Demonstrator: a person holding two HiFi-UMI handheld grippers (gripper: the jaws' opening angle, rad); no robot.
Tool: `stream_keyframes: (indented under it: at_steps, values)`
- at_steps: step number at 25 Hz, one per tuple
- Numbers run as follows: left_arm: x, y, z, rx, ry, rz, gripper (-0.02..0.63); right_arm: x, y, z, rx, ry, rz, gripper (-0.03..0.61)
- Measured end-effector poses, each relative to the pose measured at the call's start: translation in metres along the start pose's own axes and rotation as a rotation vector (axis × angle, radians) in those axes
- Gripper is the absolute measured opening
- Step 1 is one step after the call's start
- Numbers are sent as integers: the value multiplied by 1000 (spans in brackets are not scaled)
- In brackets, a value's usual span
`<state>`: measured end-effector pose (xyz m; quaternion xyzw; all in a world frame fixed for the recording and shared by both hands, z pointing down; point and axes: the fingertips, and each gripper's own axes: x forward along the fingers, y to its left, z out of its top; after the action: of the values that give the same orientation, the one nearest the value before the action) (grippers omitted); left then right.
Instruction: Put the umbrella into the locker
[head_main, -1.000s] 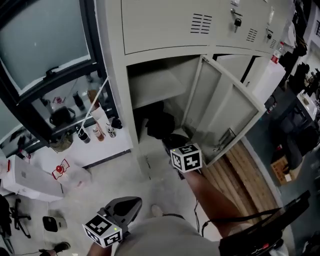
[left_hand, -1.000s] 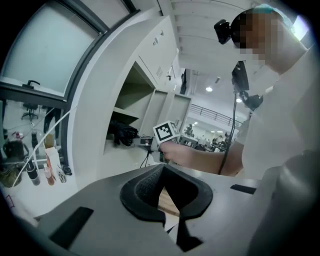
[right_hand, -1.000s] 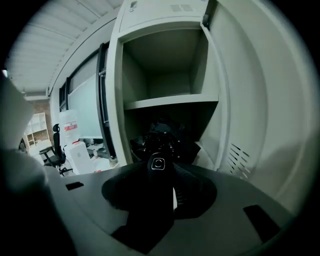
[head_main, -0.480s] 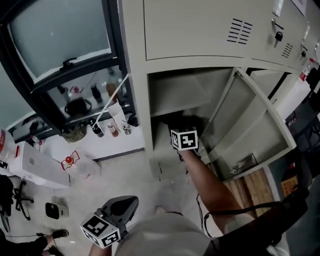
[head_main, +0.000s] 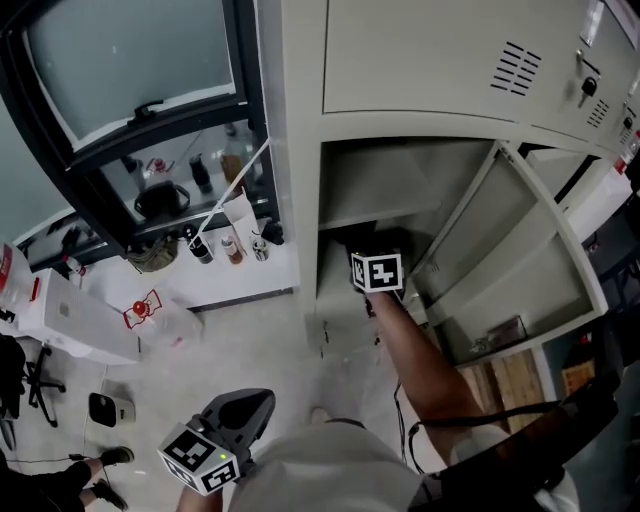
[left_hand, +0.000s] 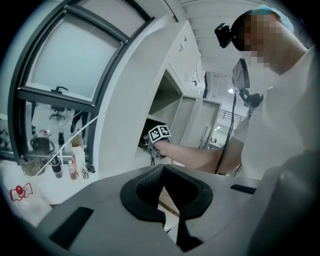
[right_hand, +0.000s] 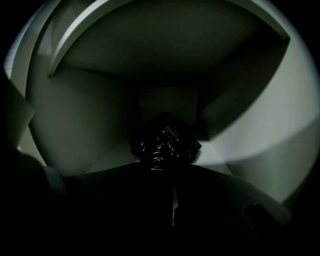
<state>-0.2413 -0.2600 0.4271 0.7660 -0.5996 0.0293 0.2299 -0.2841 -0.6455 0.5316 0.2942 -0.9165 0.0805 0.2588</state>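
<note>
Umbrella (right_hand: 161, 145), folded, black and glossy, probably light, soft-skinned and slippery, sits clamped round its firmer core in the right tongs (right_hand: 169, 167) inside the open locker (head_main: 300, 150), left tongs (left_hand: 164, 175) closed empty.

No word, number or brand can be read anywhere. The white cube (head_main: 377, 272) on the right hand-held gripper (right_hand: 167, 172) and the white cube (head_main: 200, 462) on the left hand-held gripper (head_main: 258, 402) carry black square code patterns, not letters. A red printed mark sits on the white plastic bag (head_main: 150, 318) lying on the pale floor (head_main: 260, 345), too small to make out. The labels on the small bottles (head_main: 232, 248) beside the dark-framed window (head_main: 130, 60) are likewise too small to read.
</note>
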Motion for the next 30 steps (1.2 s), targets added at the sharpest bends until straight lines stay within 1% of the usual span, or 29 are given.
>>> stream_keyframes:
  at_steps: [3,5,6,10,17,21,25,26,28,30]
  values:
    - [-6,-3,-3,3,6,-4,11,1,2,-2,-7,15,7,158]
    - [-12,-4,-4,4,6,-2,11,0,2,-2,-3,29,16,184]
    - [-15,-5,-4,1,4,-2,11,-2,3,-2,-1,33,18,187]
    - [-31,-8,-13,-10,5,-11,11,-20,3,1,-2,11,4,192]
    - [-68,-19,-31,4,3,-58,11,-80,18,-2,-19,-30,-27,194]
    - [-95,-30,-44,18,-5,-98,11,-127,39,-19,-30,-49,-54,193]
    - [-123,-42,-61,39,3,-151,11,-175,73,-42,-27,-68,-55,191]
    - [-129,-46,-65,42,5,-168,11,-187,82,-50,-21,-72,-53,179]
    - [-141,-54,-73,47,7,-204,11,-211,103,-67,-7,-73,-38,100]
    - [-153,-61,-81,51,11,-228,11,-236,128,-86,9,-64,-7,65]
